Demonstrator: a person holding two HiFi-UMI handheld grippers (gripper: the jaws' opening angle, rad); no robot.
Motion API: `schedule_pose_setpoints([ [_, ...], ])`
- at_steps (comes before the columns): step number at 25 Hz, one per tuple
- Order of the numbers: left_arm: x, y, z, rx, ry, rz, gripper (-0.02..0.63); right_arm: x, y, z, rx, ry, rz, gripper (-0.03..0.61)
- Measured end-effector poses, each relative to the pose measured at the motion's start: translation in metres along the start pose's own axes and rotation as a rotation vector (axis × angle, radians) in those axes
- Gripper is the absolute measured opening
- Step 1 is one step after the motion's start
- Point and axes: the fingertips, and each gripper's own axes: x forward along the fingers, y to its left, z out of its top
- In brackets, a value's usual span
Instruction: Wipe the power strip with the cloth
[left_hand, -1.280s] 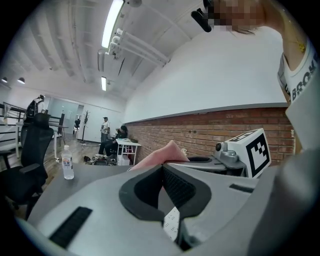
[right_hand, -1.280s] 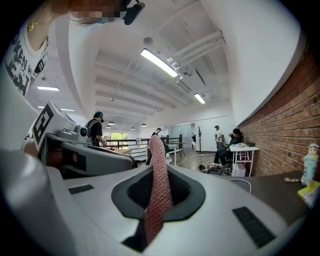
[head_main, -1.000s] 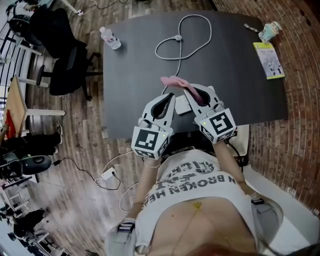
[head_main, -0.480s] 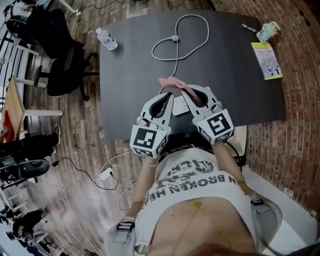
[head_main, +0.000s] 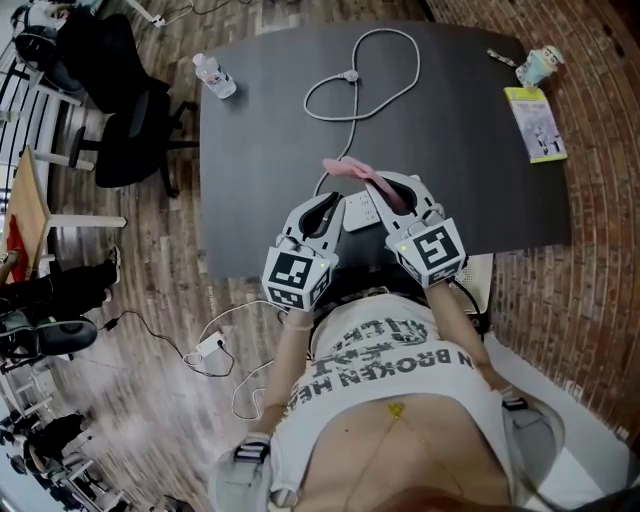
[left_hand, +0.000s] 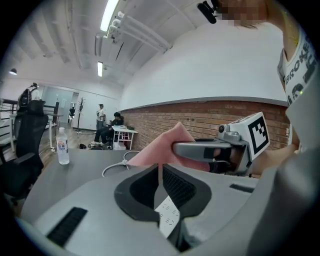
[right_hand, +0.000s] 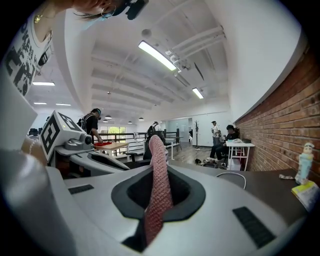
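Note:
The white power strip (head_main: 360, 212) lies on the dark table (head_main: 260, 150) near its front edge, between my two grippers. My left gripper (head_main: 330, 200) is shut just left of it with nothing between its fingertips. In the left gripper view the power strip (left_hand: 167, 218) shows through the gap under the closed jaws. My right gripper (head_main: 388, 184) is shut on the pink cloth (head_main: 350, 167), which sticks out past its tips above the strip's far end. The cloth (right_hand: 157, 185) stands pinched upright between the right jaws, and the cloth (left_hand: 159, 150) hangs from the right gripper's finger (left_hand: 200, 148).
The strip's white cable (head_main: 360, 75) loops across the middle of the table. A water bottle (head_main: 217, 77) stands at the far left corner. At the far right lie a yellow booklet (head_main: 537, 122) and a small bottle (head_main: 538, 62). A black office chair (head_main: 120, 90) stands left of the table.
My left gripper has sunk a little toward the table beside the power strip, still shut. The right gripper holds the cloth in about the same place.

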Motion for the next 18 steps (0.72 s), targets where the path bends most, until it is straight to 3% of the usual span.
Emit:
schedule_pose_setpoints([
  [2, 0.003, 0.001, -0.012, -0.007, 0.033, -0.009, 0.011, 0.001, -0.001, -0.003, -0.004, 0.009, 0.000, 0.017],
  [4, 0.007, 0.002, -0.028, -0.007, 0.083, -0.021, 0.056, 0.002, -0.003, -0.007, -0.006, 0.020, 0.001, 0.017],
  [10, 0.022, 0.007, -0.091, 0.028, 0.277, -0.049, 0.125, 0.008, -0.008, -0.027, -0.003, 0.072, 0.007, 0.017],
  [15, 0.032, 0.007, -0.135, -0.015, 0.400, -0.090, 0.198, 0.010, -0.011, -0.044, 0.008, 0.115, 0.006, 0.017],
  [18, 0.035, 0.010, -0.164, 0.022, 0.505, -0.096, 0.238, 0.010, -0.012, -0.051, 0.013, 0.134, 0.004, 0.017],
])
